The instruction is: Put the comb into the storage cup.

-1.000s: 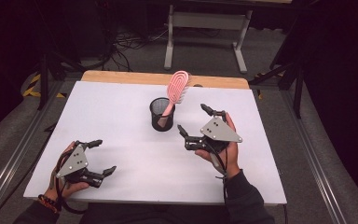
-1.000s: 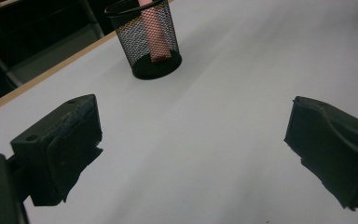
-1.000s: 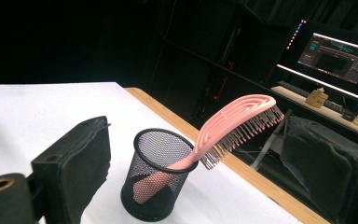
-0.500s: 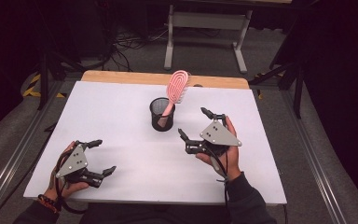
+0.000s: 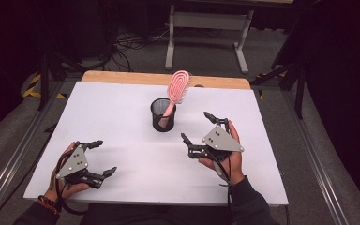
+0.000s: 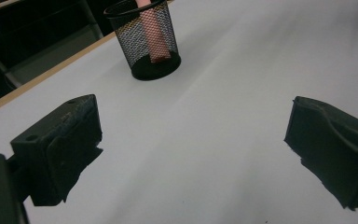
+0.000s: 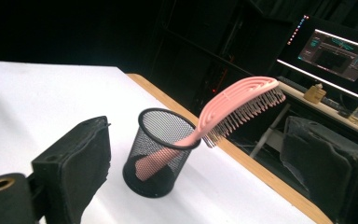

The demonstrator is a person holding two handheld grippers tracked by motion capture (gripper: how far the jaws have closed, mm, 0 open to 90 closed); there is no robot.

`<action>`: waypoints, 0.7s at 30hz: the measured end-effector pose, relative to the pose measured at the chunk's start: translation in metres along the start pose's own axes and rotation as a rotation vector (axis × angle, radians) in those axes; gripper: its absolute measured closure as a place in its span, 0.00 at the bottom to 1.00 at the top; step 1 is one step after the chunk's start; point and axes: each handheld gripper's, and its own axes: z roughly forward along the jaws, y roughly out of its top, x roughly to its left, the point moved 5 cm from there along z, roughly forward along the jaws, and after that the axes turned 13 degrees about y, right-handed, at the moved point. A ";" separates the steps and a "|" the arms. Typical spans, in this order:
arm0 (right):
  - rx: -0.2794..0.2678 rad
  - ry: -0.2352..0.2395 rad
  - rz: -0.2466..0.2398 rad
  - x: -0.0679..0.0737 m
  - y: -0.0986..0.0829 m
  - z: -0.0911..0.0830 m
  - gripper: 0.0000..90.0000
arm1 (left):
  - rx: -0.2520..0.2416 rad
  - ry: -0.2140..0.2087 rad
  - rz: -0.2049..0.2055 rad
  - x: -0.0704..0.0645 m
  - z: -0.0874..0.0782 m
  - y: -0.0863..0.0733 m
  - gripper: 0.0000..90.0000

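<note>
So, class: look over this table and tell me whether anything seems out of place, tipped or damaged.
Nothing is spilled or broken. The one oddity is the pink hairbrush: it stands handle-down in the black mesh cup, leaning over the rim with its head sticking out. Both grippers, left and right, are open and apart from it.

Bare white table all round; sole obstacle a mesh cup with slanting pink brush, mid-table.

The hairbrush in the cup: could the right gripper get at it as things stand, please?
Probably yes. The right gripper is open beside the cup, bare table lies between them, and the hairbrush head leans out above the rim, unobstructed.
</note>
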 end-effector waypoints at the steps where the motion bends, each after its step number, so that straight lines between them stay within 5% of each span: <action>1: 0.001 0.000 0.003 0.000 0.000 -0.001 0.10 | 0.003 -0.002 0.001 0.000 0.000 0.000 0.05; 21: 0.070 -0.011 -0.040 0.008 -0.023 -0.011 0.10 | -0.003 0.007 -0.004 0.001 -0.001 0.001 0.05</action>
